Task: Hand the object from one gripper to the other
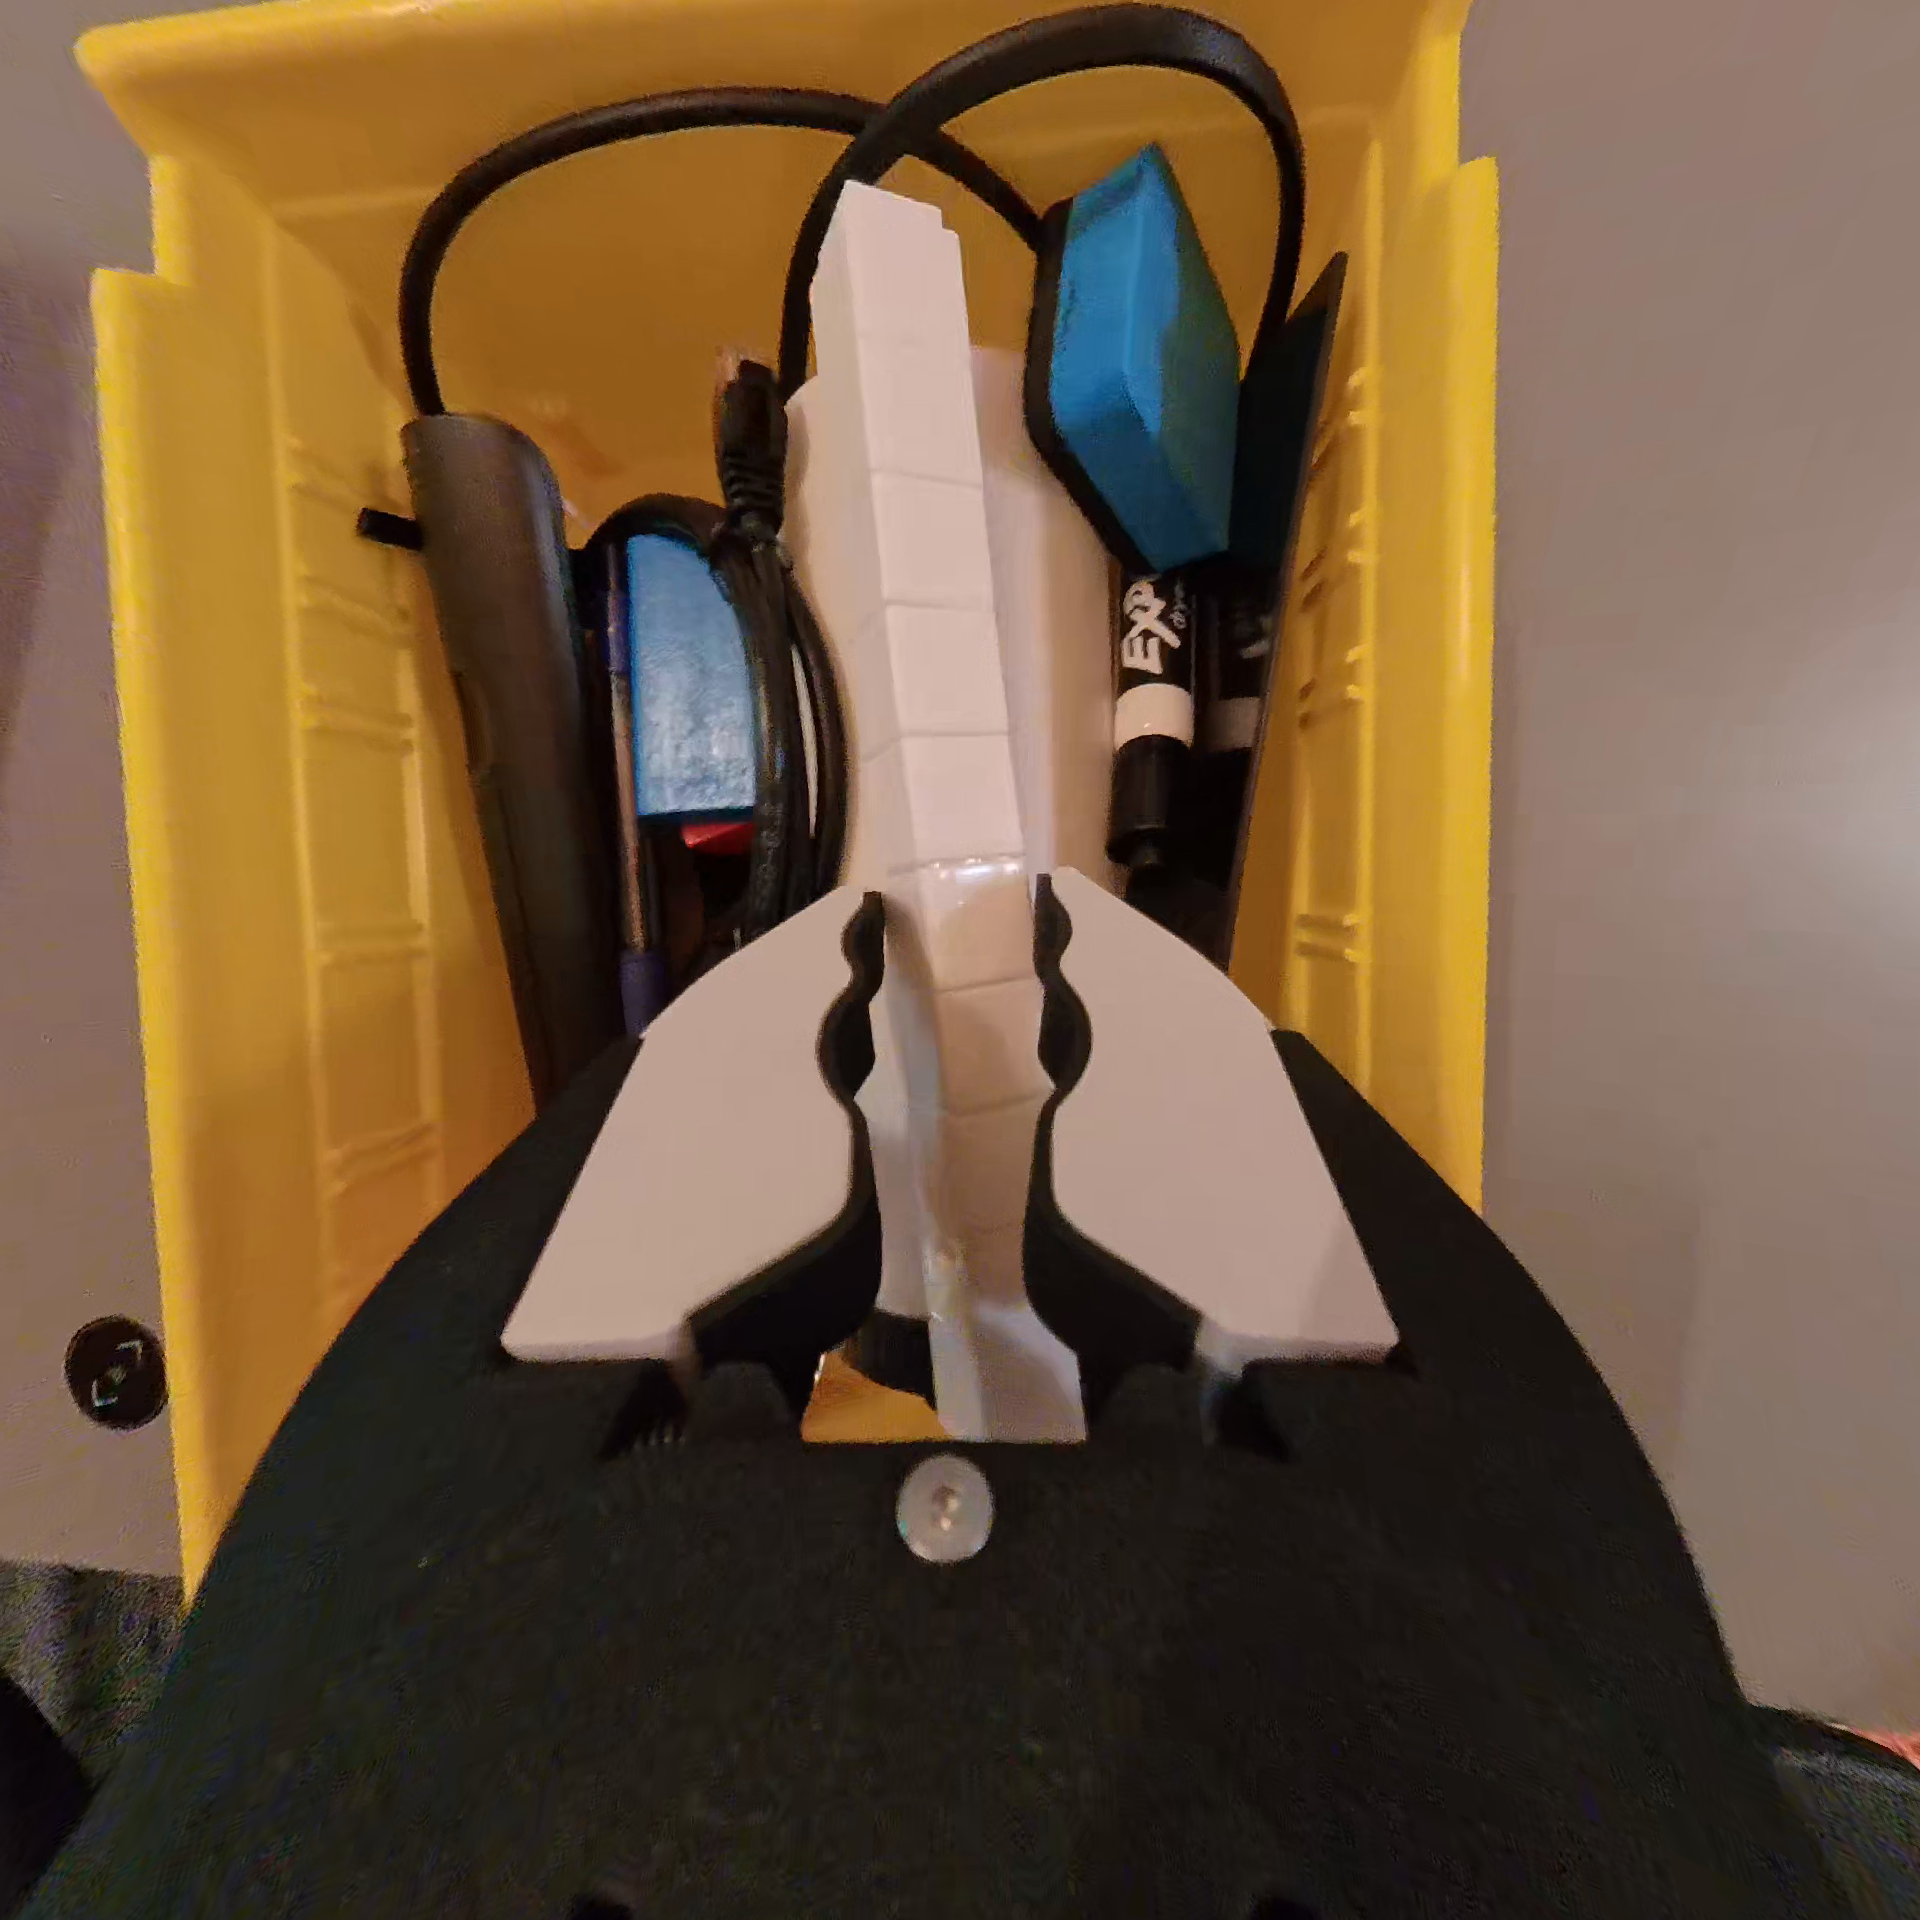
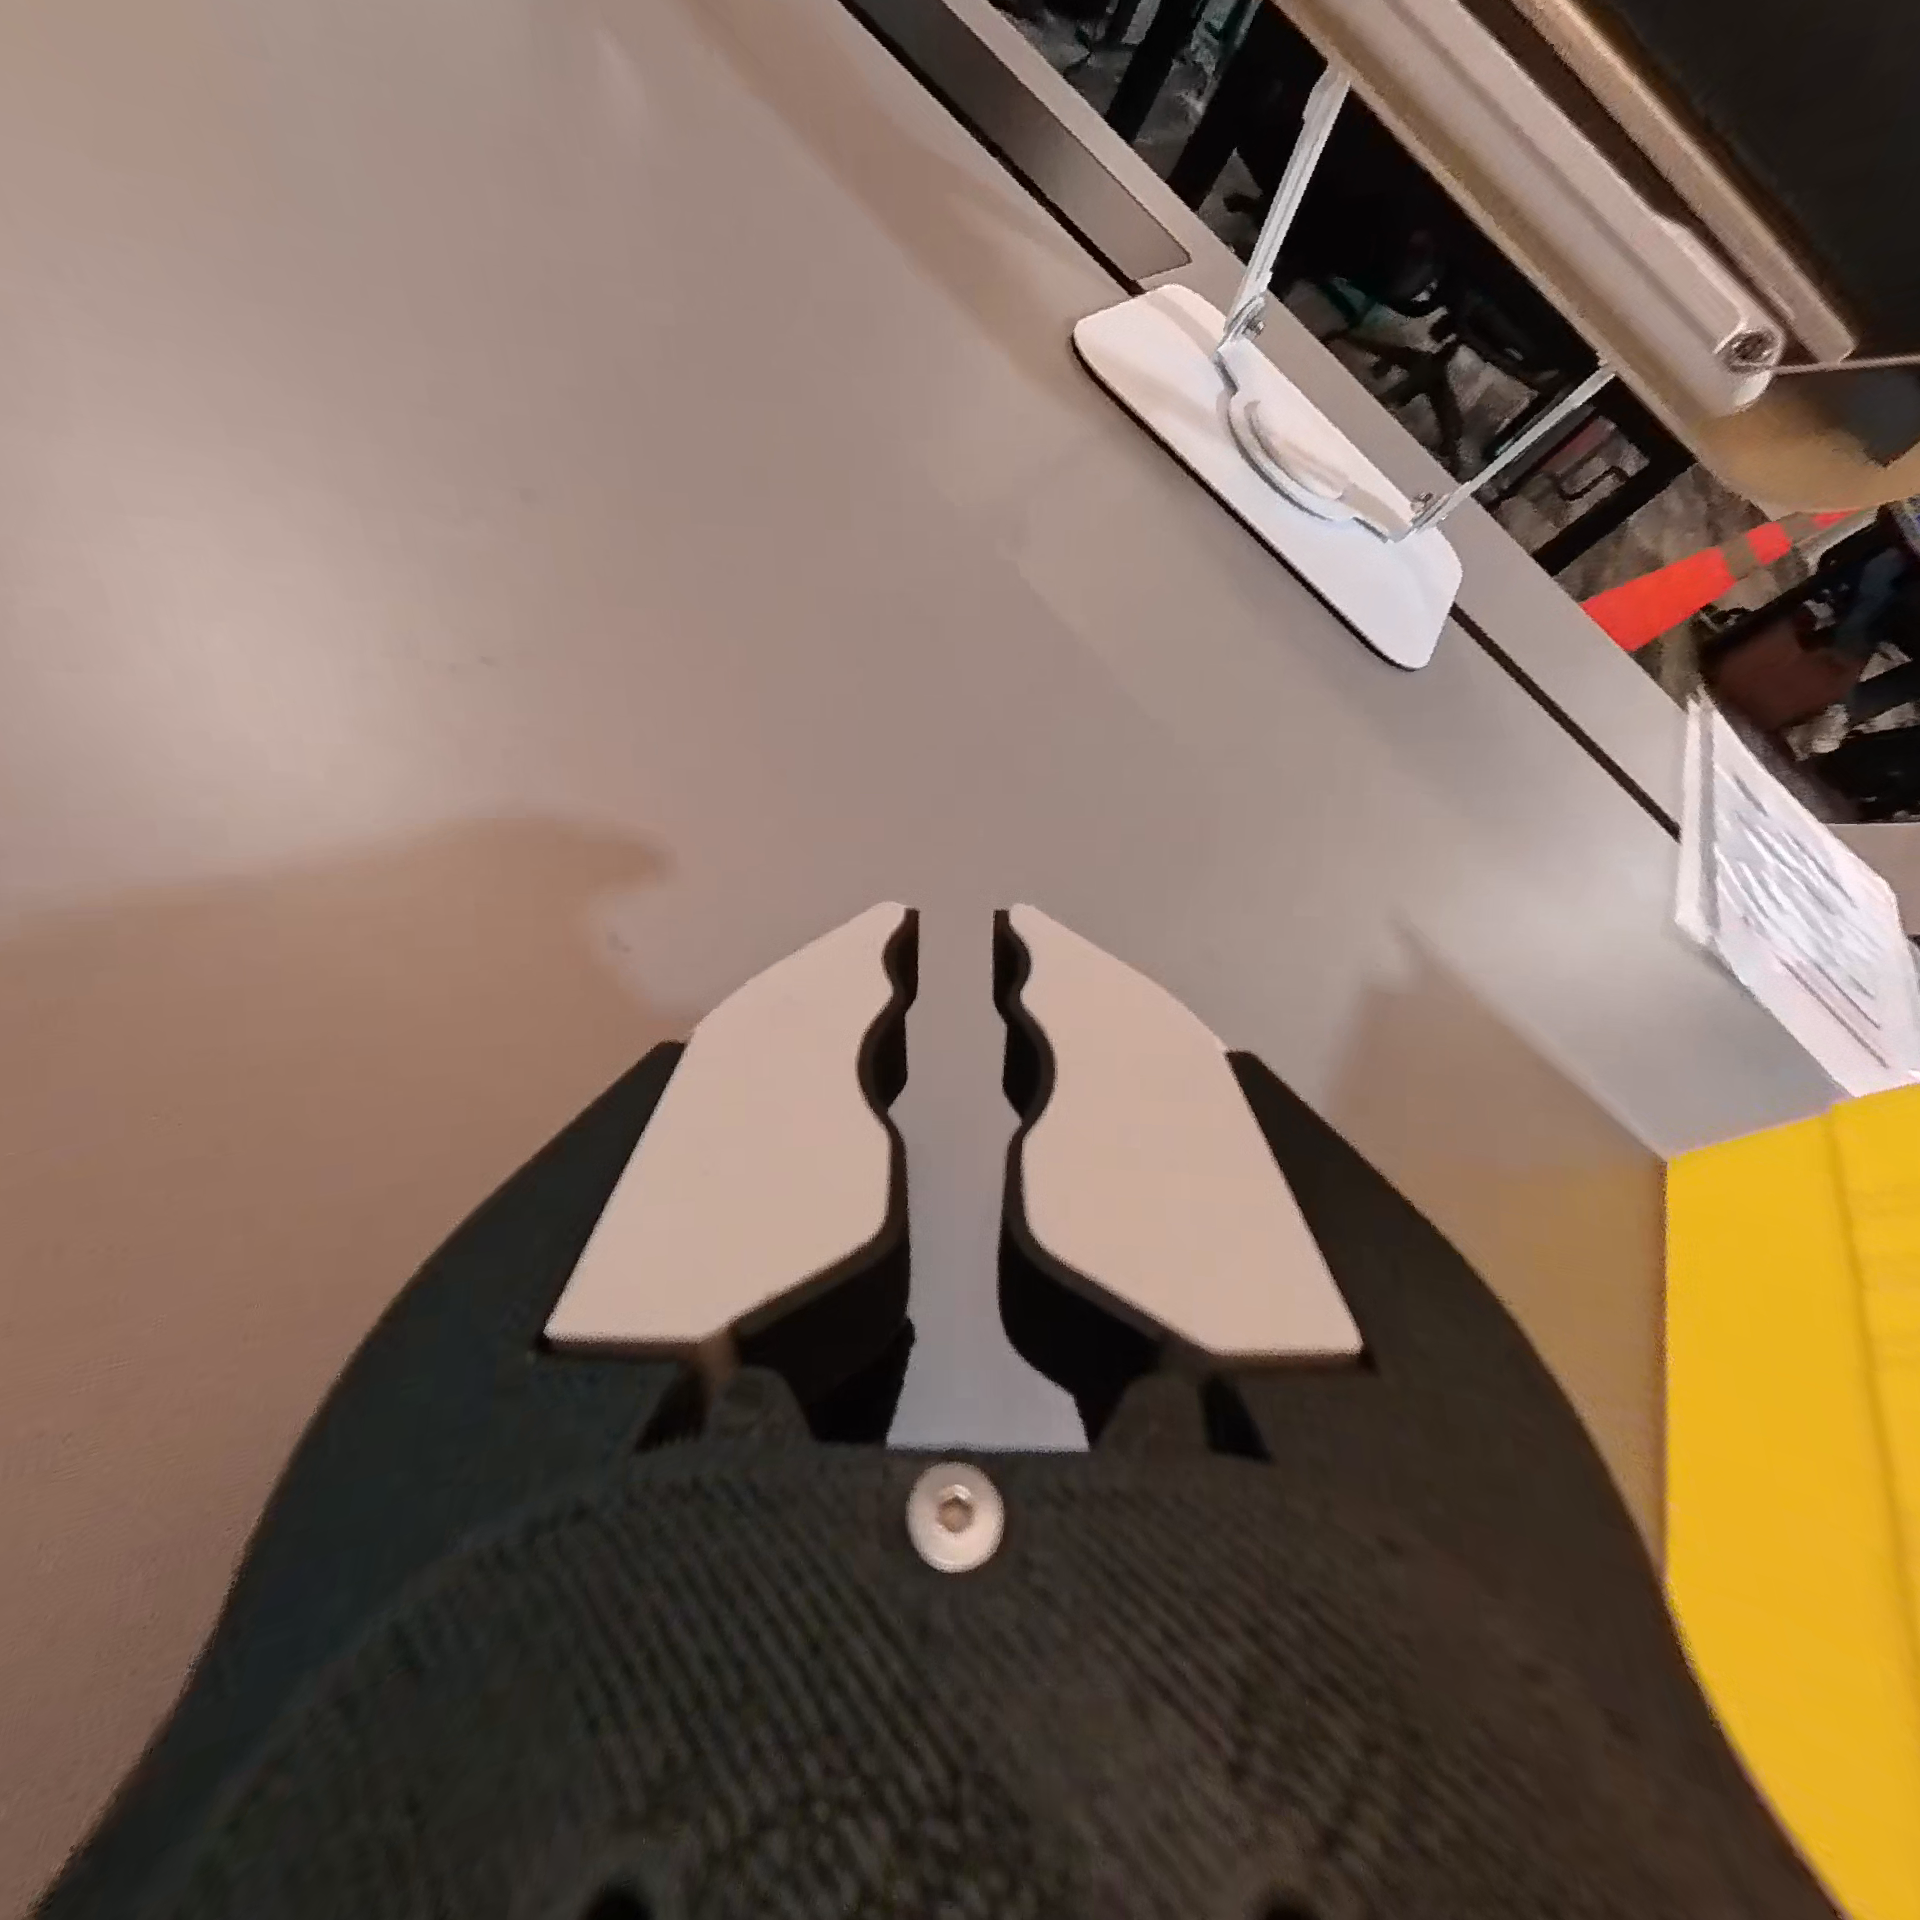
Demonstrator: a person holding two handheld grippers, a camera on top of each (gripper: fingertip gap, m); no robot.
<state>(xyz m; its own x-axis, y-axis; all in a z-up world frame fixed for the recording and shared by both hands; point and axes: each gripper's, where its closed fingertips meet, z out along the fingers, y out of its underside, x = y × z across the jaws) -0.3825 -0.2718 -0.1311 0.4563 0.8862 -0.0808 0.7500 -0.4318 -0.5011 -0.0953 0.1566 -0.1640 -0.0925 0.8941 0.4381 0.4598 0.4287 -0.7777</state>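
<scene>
A long white segmented plastic piece (image 1: 925,582) stands upright in a yellow bin (image 1: 312,831) and runs back between my left gripper's fingers. My left gripper (image 1: 961,909) is shut on its lower part, with the black pads pressed against both sides. A white rounded body (image 1: 1055,644) sits right behind the piece; I cannot tell whether they are joined. My right gripper (image 2: 956,920) is empty, its jaws a narrow gap apart, and hangs over a bare grey table (image 2: 623,520). The yellow bin's corner (image 2: 1797,1455) shows at the right of the right wrist view.
The bin also holds a looped black cable (image 1: 582,135), a blue eraser (image 1: 1138,364), a black marker (image 1: 1148,707), a dark grey handle (image 1: 509,644) and a blue block (image 1: 686,686). A white stand base (image 2: 1268,468) and a white card (image 2: 1787,914) sit at the table's far edge. The grippers' ends are close to 50 cm from one another.
</scene>
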